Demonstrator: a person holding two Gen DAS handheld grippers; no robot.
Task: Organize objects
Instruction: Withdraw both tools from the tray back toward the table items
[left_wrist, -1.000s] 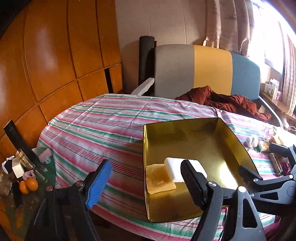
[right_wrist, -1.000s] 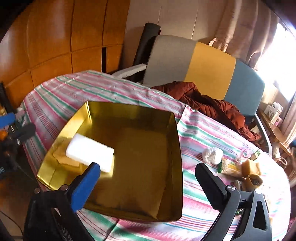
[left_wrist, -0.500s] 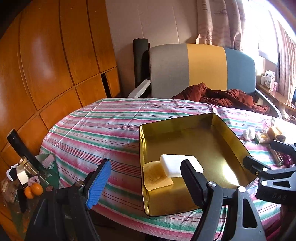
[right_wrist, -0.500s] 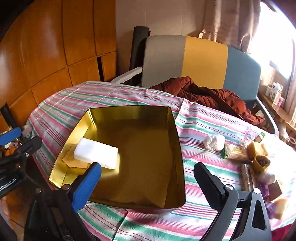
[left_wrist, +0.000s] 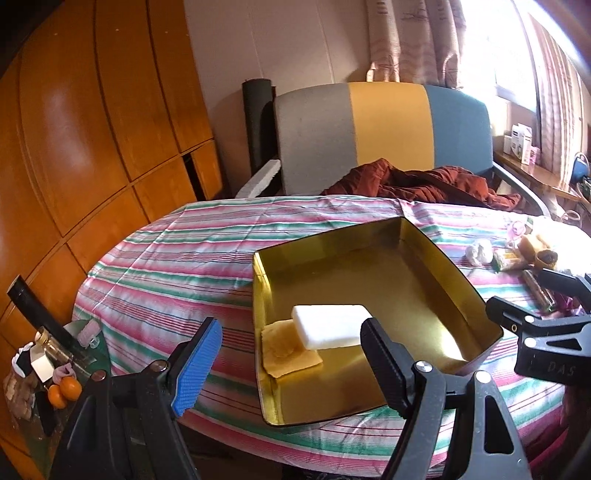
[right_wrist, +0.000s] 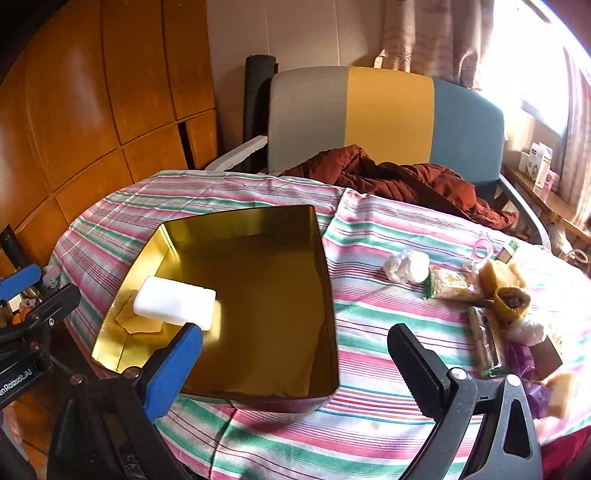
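Striped cloth in pink, green and white covers a rounded table (left_wrist: 177, 258), with orange wood-panelled cabinets (left_wrist: 92, 122) behind it and a chair back (right_wrist: 384, 122) in grey, yellow and blue bands at its far side. Rust-red fabric (right_wrist: 388, 181) lies heaped on the chair seat, and sunlit curtains (left_wrist: 417, 40) hang above. On the cloth sits a shallow gold tin tray (left_wrist: 424, 254); in the tray's near corner a white foam block (left_wrist: 330, 325) rests partly on a yellow sponge piece (left_wrist: 280, 350). Beside the tray, away from the cabinets, small snack packets and wrapped items (right_wrist: 491, 295) are scattered. Left gripper (left_wrist: 291, 354) and right gripper (right_wrist: 295, 358) hover near the tray, jaws spread wide and empty.
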